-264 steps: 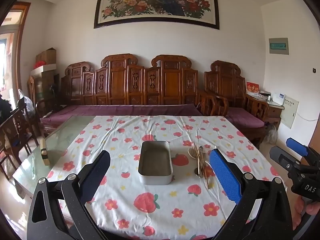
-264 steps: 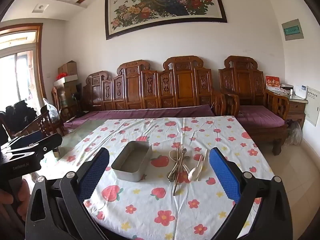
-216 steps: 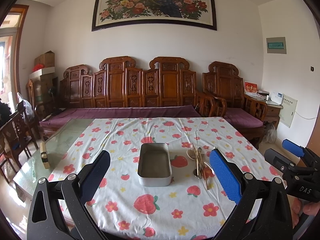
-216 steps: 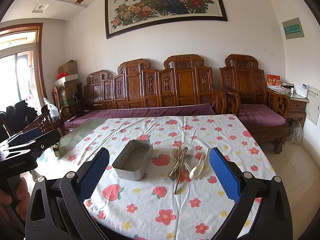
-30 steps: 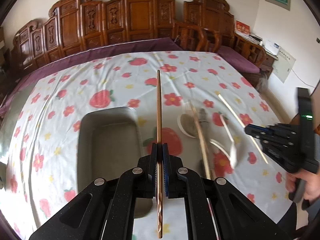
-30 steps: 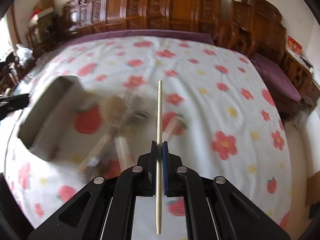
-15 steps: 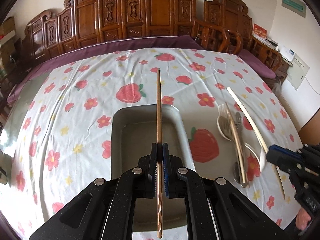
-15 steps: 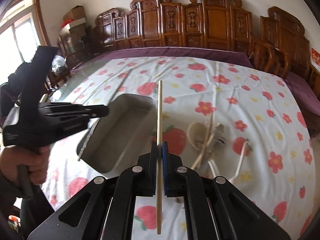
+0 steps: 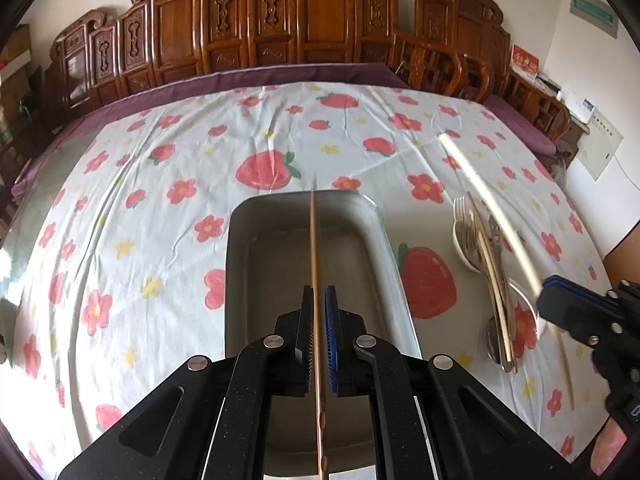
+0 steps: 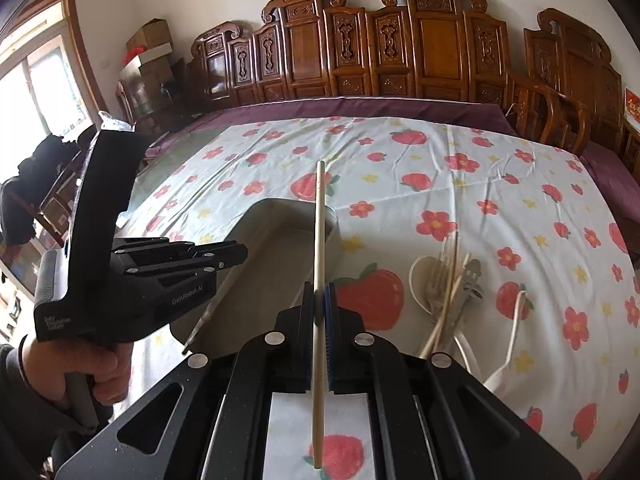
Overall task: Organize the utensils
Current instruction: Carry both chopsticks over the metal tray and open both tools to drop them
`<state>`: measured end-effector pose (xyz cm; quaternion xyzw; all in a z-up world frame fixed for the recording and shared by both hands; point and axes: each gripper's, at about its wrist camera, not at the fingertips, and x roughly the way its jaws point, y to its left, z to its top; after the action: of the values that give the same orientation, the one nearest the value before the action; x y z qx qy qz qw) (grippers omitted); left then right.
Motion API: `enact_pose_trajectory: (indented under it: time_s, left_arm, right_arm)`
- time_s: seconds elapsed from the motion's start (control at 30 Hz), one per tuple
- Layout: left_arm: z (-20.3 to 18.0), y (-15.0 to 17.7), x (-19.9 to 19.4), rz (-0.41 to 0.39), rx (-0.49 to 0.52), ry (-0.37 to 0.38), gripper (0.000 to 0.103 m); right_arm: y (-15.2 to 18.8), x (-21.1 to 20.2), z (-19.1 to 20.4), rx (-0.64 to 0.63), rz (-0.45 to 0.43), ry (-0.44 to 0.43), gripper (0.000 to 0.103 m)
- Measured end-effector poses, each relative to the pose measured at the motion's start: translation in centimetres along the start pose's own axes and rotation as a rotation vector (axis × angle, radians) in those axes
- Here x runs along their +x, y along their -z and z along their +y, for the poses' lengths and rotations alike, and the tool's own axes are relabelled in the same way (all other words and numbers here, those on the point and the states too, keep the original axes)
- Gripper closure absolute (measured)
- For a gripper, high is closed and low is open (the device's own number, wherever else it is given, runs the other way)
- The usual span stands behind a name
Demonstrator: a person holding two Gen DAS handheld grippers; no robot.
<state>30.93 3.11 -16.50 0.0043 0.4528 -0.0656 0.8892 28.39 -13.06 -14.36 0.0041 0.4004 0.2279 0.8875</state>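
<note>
**Two chopsticks held over the metal tray as the utensil sorting begins**

The left tongs (image 9: pixel 319 336) are clamped on a dark chopstick (image 9: pixel 315 248) that hangs lengthwise above the empty metal tray (image 9: pixel 244 264) in the middle of the counter (image 9: pixel 132 216); the right tongs (image 10: pixel 319 336) are clamped on a pale chopstick (image 10: pixel 320 232) whose tip sits over the tray's far right corner. The remaining utensils (image 10: pixel 448 284) lie piled just beside the tray toward the counter's right edge. Judged from here, a clean drop calls for lowering each stick level and parallel to the tray's long walls before letting go, one hand at a time, so neither stick bounces out or crosses the other.
</note>
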Motion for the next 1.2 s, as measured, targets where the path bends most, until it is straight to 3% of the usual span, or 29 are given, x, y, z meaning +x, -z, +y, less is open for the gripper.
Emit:
enact_pose_trajectory:
  time_s: [0.27, 0.57, 0.93, 1.2]
  left_arm:
    - [1.5, 0.2, -2.3, -0.094, -0.022, 0.015, 0.098]
    - [4.8, 1.9, -4.4, -0.175, -0.060, -0.019, 0.098]
    - [7.6, 2.2, -6.0, -0.226, -0.081, -0.035, 0.098]
    - [7.2, 2.1, -6.5, -0.235, -0.073, -0.010, 0.098]
  right_arm:
    - [-1.0, 1.5, 1.9, 0.007, 0.001, -0.026, 0.097]
    - [-1.6, 5.4, 4.8, 0.018, 0.019, -0.055, 0.097]
    - [-1.8, 9.4, 5.9, 0.065, 0.037, -0.065, 0.096]
    - [-1.3, 8.9, 5.5, 0.042, 0.033, -0.084, 0.096]
